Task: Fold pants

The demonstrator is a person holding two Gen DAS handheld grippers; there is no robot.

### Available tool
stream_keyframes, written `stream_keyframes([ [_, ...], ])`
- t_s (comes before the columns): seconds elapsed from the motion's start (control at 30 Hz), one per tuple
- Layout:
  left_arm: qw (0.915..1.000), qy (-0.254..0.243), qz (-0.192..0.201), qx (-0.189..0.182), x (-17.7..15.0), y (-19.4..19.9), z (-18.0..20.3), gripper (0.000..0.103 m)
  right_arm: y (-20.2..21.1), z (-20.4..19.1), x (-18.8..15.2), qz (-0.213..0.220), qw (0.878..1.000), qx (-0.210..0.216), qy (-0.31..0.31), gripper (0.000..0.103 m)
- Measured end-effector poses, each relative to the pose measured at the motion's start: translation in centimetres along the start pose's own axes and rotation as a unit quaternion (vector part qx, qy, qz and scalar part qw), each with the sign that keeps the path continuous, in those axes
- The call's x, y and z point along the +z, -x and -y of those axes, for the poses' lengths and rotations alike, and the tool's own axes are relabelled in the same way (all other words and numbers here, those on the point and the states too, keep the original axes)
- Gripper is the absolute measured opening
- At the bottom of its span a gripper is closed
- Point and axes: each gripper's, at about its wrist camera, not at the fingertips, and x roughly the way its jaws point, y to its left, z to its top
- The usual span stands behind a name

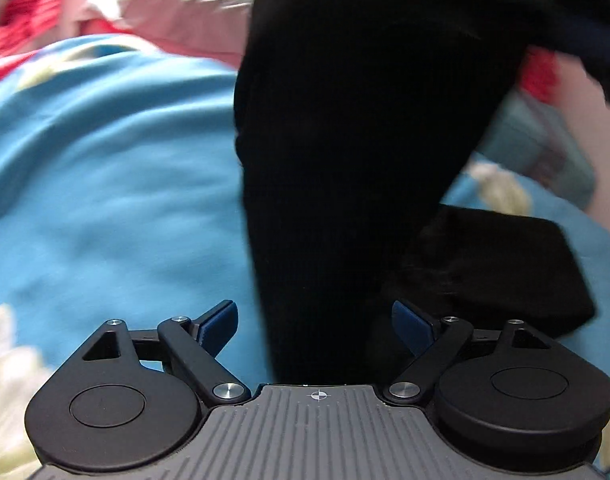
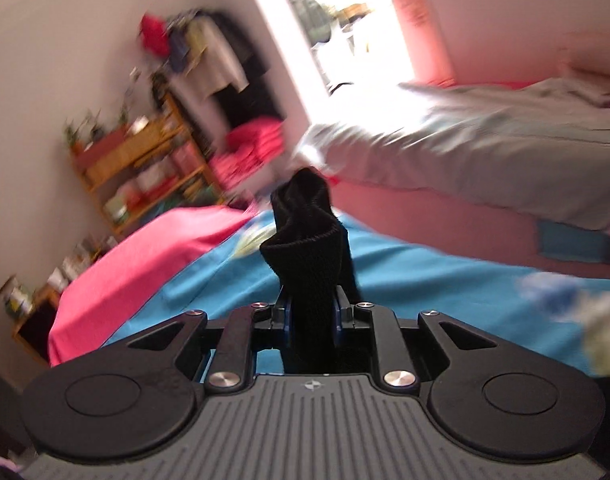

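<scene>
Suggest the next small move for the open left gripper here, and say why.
Probably close the left gripper on the black pants. Its jaws stand open with the hanging fabric between them, unpinched, while the right gripper is already shut on a bunched part, so a second hold would let the pants be spread.

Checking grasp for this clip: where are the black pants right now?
The black pants are pinched in the right gripper above the blue bedspread; in the left wrist view they hang between the open left gripper's fingers.

no text, label, brand or number can be read in either view; both are blurred.
</scene>
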Motion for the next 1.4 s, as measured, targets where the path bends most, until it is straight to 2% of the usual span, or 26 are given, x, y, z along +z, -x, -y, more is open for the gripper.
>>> stream_keyframes([
  [0.07,0.9993,-0.028,-0.004,-0.023,0.0,-0.1,1.4,0.103,3.2,3.1,-1.0,0.024,0.999,-0.037,-0.015,0.021],
  [0.17,0.9973,-0.061,-0.011,-0.038,-0.1,0.0,2.9,0.103,6.5,9.4,-4.2,0.031,0.99,-0.104,-0.087,0.021],
  [0.23,0.9962,-0.072,-0.023,-0.045,-0.1,0.0,3.4,0.103,7.0,13.3,-7.0,-0.002,0.976,-0.188,-0.109,0.021],
  [0.27,0.9956,-0.074,-0.026,-0.051,-0.1,0.1,3.6,0.103,7.1,14.9,-8.3,-0.021,0.967,-0.215,-0.132,0.021],
  [0.3,0.9949,-0.078,-0.029,-0.056,-0.1,0.3,3.7,0.103,7.5,16.3,-9.5,-0.031,0.961,-0.225,-0.159,0.021],
  [0.33,0.9944,-0.088,-0.03,-0.051,-0.2,0.6,4.0,0.103,8.1,17.3,-10.4,-0.027,0.959,-0.212,-0.185,0.02],
  [0.4,0.9931,-0.106,-0.027,-0.044,-0.2,1.3,4.2,0.103,9.1,17.5,-10.5,-0.01,0.96,-0.205,-0.19,0.02],
  [0.47,0.9933,-0.102,-0.023,-0.048,0.2,1.8,3.7,0.103,9.4,17.7,-10.2,0.003,0.96,-0.204,-0.193,0.02],
  [0.53,0.9947,-0.088,-0.015,-0.051,0.9,2.3,3.1,0.103,9.3,18.5,-9.6,0.01,0.959,-0.193,-0.21,0.025],
  [0.63,0.9964,-0.073,0.002,-0.044,1.9,2.7,2.7,0.103,8.9,19.6,-9.0,0.02,0.954,-0.188,-0.232,0.066],
  [0.7,0.9969,-0.071,0.005,-0.034,2.7,2.4,3.1,0.103,8.3,19.7,-8.8,0.029,0.955,-0.179,-0.234,0.066],
  [0.73,0.9973,-0.069,0.004,-0.026,3.0,1.9,3.3,0.103,8.3,19.2,-9.2,0.028,0.956,-0.182,-0.229,0.059],
  [0.8,0.9978,-0.064,0.001,-0.016,3.3,1.0,3.5,0.103,7.3,18.5,-9.0,0.014,0.961,-0.193,-0.198,0.02],
  [0.83,0.9981,-0.061,-0.005,-0.013,3.4,0.2,3.7,0.103,6.7,18.1,-8.9,-0.004,0.963,-0.205,-0.176,0.011],
  [0.9,0.9982,-0.054,-0.024,-0.009,3.6,-1.1,3.9,0.103,7.2,17.3,-8.7,0.0,0.967,-0.211,-0.145,0.007],
  [0.93,0.9981,-0.051,-0.033,-0.012,3.7,-1.7,4.1,0.103,8.5,16.8,-8.5,0.023,0.969,-0.205,-0.138,0.007],
  [1.0,0.9975,-0.049,-0.043,-0.026,3.4,-2.6,4.3,0.103,10.4,16.4,-8.7,0.042,0.967,-0.217,-0.127,0.006],
  [1.03,0.997,-0.051,-0.049,-0.032,3.2,-2.9,4.5,0.103,10.6,16.7,-9.2,0.034,0.964,-0.231,-0.127,0.005],
  [1.1,0.996,-0.059,-0.059,-0.034,2.9,-3.6,5.1,0.103,9.7,18.2,-10.6,-0.017,0.958,-0.246,-0.148,0.005],
  [1.13,0.9954,-0.064,-0.063,-0.031,2.8,-3.8,5.3,0.103,9.6,18.6,-10.9,-0.026,0.956,-0.247,-0.155,0.007],
  [1.23,0.9947,-0.079,-0.058,-0.031,2.8,-3.4,5.5,0.103,10.5,17.0,-9.5,0.022,0.956,-0.266,-0.119,0.011],
  [1.3,0.995,-0.079,-0.056,-0.025,3.2,-3.4,5.6,0.103,9.8,15.7,-8.4,0.043,0.96,-0.268,-0.072,0.018],
  [1.33,0.9953,-0.076,-0.056,-0.023,3.5,-3.6,5.6,0.103,8.9,15.2,-7.7,0.042,0.964,-0.259,-0.05,0.028],
  [1.4,0.9954,-0.072,-0.061,-0.018,3.8,-4.1,5.8,0.103,6.9,14.8,-6.9,0.03,0.97,-0.239,-0.021,0.037],
])
